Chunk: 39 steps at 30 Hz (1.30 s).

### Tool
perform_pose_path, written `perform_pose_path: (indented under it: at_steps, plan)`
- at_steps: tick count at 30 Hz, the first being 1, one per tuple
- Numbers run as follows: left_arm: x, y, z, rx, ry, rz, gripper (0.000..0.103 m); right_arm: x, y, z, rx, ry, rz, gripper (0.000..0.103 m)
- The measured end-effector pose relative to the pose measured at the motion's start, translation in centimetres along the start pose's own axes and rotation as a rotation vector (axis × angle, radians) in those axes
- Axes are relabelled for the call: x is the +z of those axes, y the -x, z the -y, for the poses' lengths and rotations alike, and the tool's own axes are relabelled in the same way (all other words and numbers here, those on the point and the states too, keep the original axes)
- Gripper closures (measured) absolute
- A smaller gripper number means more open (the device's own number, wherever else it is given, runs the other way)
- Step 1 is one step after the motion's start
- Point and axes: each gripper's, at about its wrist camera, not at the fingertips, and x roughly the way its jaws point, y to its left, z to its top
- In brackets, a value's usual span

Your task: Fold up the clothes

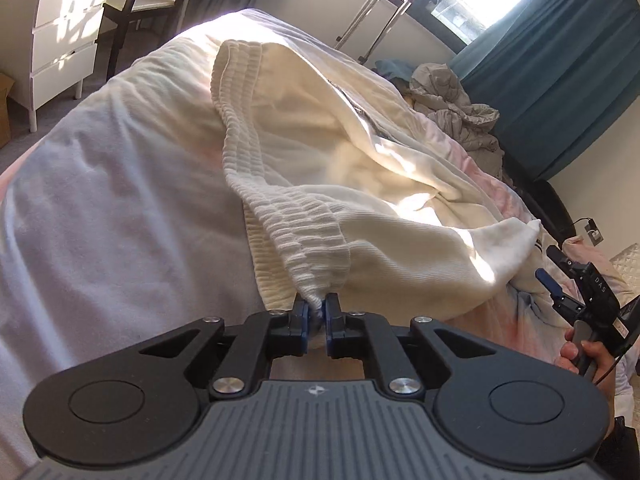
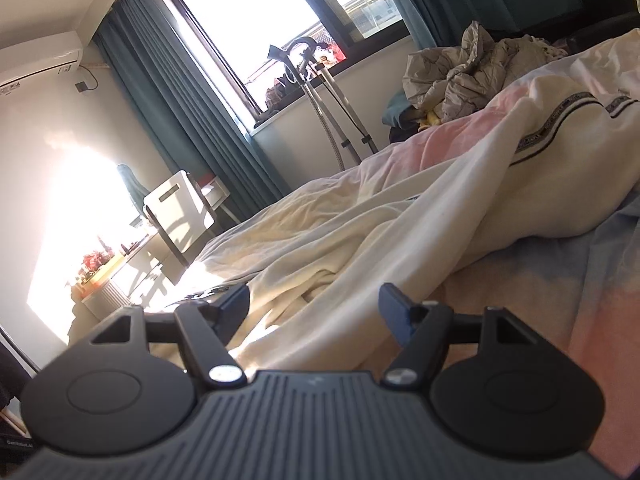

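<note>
So, going left to right: over on the far left a white dresser [image 1: 60, 32] can be seen, then the bed [image 1: 100, 200], which is where everything is laid out. The cream trousers [image 1: 320, 128] are spread loose and rumpled across the bed, nothing squared up yet. The ribbed waistband [image 1: 296, 240] is pinched at its corner by the left gripper [image 1: 316, 312], fingers nearly closed on the fabric, and the band looks lifted off the sheet a bit.

Further right, the right gripper [image 2: 316, 304] is held low just over the cloth with its fingers wide apart, and nothing is gripped there. A grey pile of clothes [image 1: 452, 104] is left by the window, untouched.

Progress-wise it's judged to be early days: one corner is grabbed, no fold is visible, and the second grab plus all the actual folding is still to be done.
</note>
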Motion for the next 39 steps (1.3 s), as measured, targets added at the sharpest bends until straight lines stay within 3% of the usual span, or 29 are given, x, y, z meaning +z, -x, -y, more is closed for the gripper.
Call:
perform_pose_path:
  at_steps: [4, 6, 7, 8, 9, 12, 16, 24, 28, 32, 34, 39]
  plan:
    - [-0.2, 1.0, 1.0, 0.042, -0.033, 0.029, 0.076, 0.3, 0.4, 0.0, -0.005, 0.002, 0.009, 0.031]
    - [-0.4, 1.9, 2.0, 0.081, -0.077, 0.045, 0.051, 0.6, 0.6, 0.1, -0.014, 0.007, 0.016, 0.031]
    - [-0.6, 2.4, 2.6, 0.105, -0.102, 0.066, 0.035, 0.8, 0.7, 0.2, -0.02, 0.009, 0.018, 0.031]
    - [-1.0, 2.9, 3.3, 0.129, -0.129, 0.093, 0.025, 1.0, 0.8, 0.2, -0.027, 0.01, 0.019, 0.031]
    - [-1.3, 3.5, 4.0, 0.154, -0.156, 0.121, 0.022, 1.2, 1.0, 0.3, -0.036, 0.011, 0.02, 0.031]
    - [-2.6, 4.7, 6.3, 0.198, -0.253, 0.219, 0.02, 1.7, 1.3, 0.7, -0.089, 0.015, 0.021, 0.031]
    - [-4.5, 2.4, 11.2, 0.234, -0.439, 0.31, 0.02, 2.1, 1.9, 1.2, -0.193, 0.082, 0.039, 0.031]
    - [-6.1, -10.1, 19.8, 0.109, -0.626, 0.215, 0.02, 3.8, 3.5, 3.6, -0.287, 0.081, 0.093, 0.031]
    - [-7.1, -16.8, 23.4, 0.087, -0.696, 0.168, 0.021, 4.4, 3.4, 4.9, -0.307, 0.054, 0.096, 0.031]
    - [-8.1, -21.9, 26.3, 0.113, -0.772, 0.146, 0.021, 5.2, 3.5, 5.8, -0.31, 0.045, 0.115, 0.031]
    - [-8.4, -24.0, 27.2, 0.171, -0.796, 0.156, 0.021, 5.4, 3.6, 6.3, -0.307, 0.035, 0.129, 0.031]
    - [-8.3, -26.9, 27.8, 0.235, -0.804, 0.167, 0.021, 5.4, 2.8, 8.0, -0.293, -0.045, 0.111, 0.031]
